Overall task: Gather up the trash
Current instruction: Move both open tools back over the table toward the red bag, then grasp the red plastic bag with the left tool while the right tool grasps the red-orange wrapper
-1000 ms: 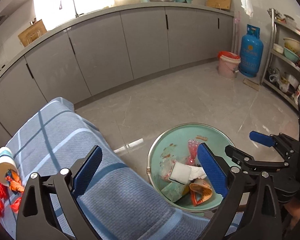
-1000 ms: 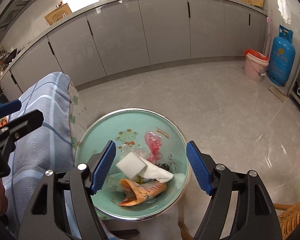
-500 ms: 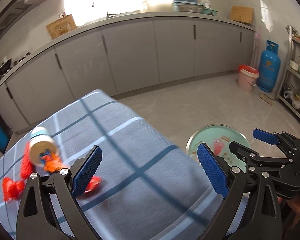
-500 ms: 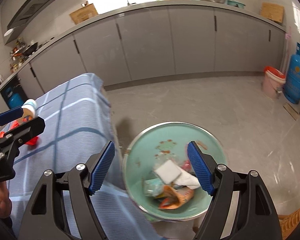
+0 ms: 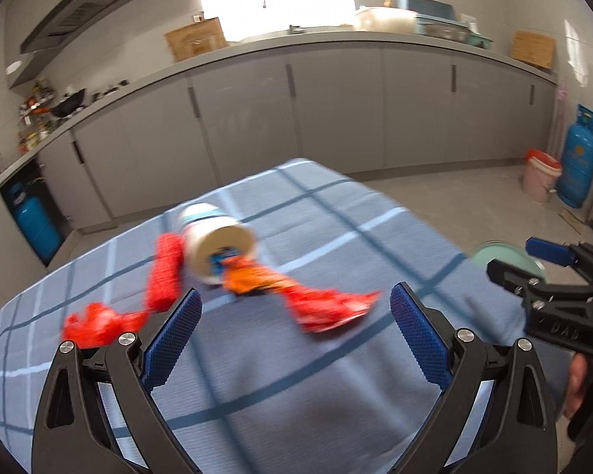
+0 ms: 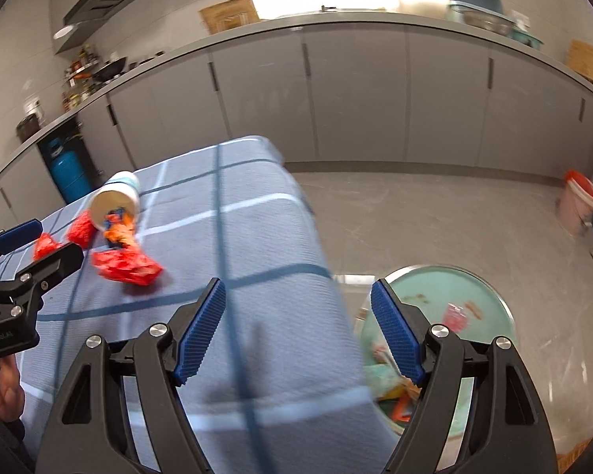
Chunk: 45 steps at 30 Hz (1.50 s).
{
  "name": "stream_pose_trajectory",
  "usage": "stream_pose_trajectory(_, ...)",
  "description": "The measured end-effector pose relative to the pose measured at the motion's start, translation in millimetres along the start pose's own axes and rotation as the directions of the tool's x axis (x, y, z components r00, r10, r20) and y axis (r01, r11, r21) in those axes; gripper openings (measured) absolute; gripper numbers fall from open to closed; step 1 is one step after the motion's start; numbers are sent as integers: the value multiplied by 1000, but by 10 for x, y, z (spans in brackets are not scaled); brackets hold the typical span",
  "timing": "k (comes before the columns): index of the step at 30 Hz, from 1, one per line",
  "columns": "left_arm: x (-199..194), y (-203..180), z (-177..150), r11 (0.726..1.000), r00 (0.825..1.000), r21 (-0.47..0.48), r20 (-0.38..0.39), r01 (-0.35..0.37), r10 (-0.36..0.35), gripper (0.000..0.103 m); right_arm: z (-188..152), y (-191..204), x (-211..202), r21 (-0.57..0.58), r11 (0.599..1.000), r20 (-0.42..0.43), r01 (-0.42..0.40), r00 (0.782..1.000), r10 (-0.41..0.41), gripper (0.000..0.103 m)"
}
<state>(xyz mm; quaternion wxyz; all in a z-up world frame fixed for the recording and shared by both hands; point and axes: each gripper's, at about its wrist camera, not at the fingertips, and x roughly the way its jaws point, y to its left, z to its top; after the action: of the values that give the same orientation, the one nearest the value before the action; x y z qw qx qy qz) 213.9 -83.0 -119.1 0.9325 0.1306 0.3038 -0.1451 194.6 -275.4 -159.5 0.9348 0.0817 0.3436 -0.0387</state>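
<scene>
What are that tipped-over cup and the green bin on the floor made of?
The cup looks like matte paper: a white, dull wall with a rolled rim. The bin seems metal, painted or enamelled mint green inside: it has a shiny silvery rim. Blur leaves both uncertain.

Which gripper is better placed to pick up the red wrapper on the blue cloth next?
Probably the left gripper: the red wrapper lies just ahead of its open jaws. The right gripper, also open, points at the cloth edge, and the wrapper lies far to its left.

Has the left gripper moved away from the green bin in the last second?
Yes. The left gripper swung off the bin, now at its right, and faces the tipped cup.
</scene>
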Motion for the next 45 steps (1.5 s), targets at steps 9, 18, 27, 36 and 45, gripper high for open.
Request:
stream_pose_trajectory(9,-10,1076,-221,976,984,-128,-49,-175,170,95,192,755,235,-116,989,-16,-91,996,90,76)
stream_pose_trajectory(18,154,1689,-330,949,965,-174,-80,-261,251,95,285,1314,535,-208,969,-59,-135,990,125,79)
stream_pose_trajectory(27,561,1810,-377,956,970,-184,-127,-229,208,95,191,1445,826,-247,962,-133,-118,987,87,78)
stream_pose_trajectory(36,683,1777,-447,962,976,-199,-150,-186,158,93,66,1519,930,-280,947,-194,-156,976,103,39)
stream_pose_trajectory(45,682,1725,-511,969,980,-204,-170,-141,107,55,-32,1597,828,-321,927,-203,-195,970,133,31)
